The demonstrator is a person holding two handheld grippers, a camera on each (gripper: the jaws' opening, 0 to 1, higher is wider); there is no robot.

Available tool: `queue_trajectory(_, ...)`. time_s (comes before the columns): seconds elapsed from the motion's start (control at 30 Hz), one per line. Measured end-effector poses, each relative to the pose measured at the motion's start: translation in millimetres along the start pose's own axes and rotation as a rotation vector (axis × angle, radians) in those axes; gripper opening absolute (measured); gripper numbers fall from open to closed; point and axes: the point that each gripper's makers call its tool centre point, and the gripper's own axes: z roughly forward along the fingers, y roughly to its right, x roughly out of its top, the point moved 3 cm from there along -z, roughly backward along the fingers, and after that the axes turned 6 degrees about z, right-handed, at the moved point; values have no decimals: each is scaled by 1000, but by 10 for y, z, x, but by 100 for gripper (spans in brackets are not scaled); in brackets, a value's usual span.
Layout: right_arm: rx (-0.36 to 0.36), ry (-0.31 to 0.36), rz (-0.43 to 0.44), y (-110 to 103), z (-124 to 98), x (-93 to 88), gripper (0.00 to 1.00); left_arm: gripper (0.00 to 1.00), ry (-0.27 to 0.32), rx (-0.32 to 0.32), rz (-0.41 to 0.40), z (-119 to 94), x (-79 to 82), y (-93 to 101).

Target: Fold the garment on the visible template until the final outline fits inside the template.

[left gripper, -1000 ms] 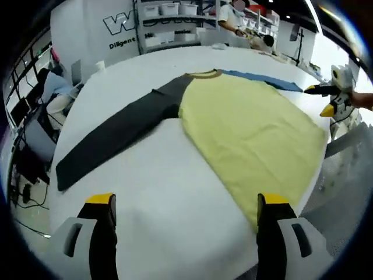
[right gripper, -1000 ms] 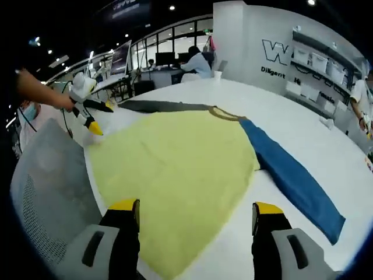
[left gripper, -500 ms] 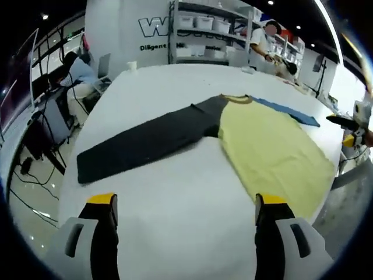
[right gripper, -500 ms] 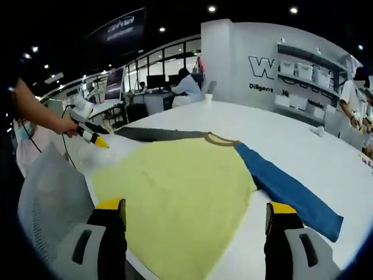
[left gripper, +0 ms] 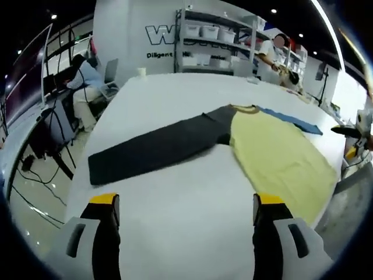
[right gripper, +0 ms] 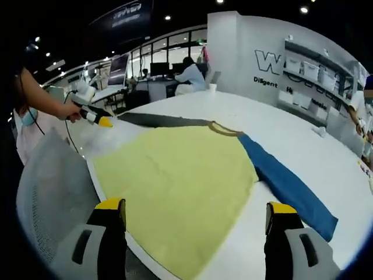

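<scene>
Right gripper view: garment (right gripper: 180, 175) flat, unfolded, hem overhanging table (right gripper: 291, 140) edge. Both grippers, left gripper (left gripper: 183, 204) and right gripper (right gripper: 195, 210), wide, empty. Risk: careless sleeve pull drags garment off.

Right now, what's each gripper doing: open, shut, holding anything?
Left gripper: open, empty, above the table.
Right gripper: open, empty, over the shirt.

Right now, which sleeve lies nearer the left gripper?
The dark grey sleeve: it stretches toward the left gripper, while the blue sleeve lies on the far side of the yellow body.
</scene>
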Motion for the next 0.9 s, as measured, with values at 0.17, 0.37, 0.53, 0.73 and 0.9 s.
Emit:
queue_trajectory(0.17,60,-7,-39,12,20,25,99,92,17,53,-35,-38,71,-113)
queue_trajectory(0.37,89,-33,-73,31,79,-14,99,91,29,88,-70,-74,70,-209)
queue_trajectory(0.53,61,-31,-49,68,77,39,99,89,20,87,-105,37,-13,-343)
queue_trajectory(0.73,22,-30,2,88,134,67,99,86,37,90,-148,177,-5,-528)
queue_trajectory(0.9,5,-28,17,121,210,83,99,82,46,83,-146,288,34,-661)
